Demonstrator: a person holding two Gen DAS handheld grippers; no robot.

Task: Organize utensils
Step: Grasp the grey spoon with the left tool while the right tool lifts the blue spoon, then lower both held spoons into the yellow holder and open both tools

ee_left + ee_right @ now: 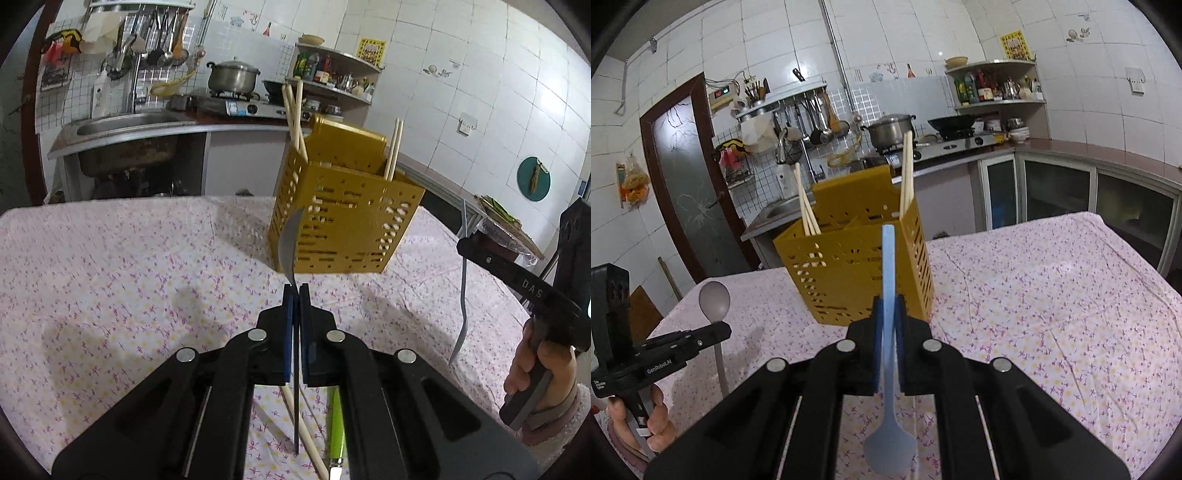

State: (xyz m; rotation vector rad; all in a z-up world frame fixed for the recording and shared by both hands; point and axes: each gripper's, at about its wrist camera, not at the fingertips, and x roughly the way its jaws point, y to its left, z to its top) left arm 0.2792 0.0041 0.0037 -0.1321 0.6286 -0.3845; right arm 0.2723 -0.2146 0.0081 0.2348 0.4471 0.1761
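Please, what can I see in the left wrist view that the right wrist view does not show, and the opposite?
Only the left wrist view shows the chopsticks and the green-handled knife lying on the cloth under the left gripper.

Only the right wrist view shows the round bowl of the metal spoon and the dark door.

Both show the yellow utensil holder with chopsticks in it, the floral tablecloth, the stove pot, and the right gripper shut on the blue spoon.
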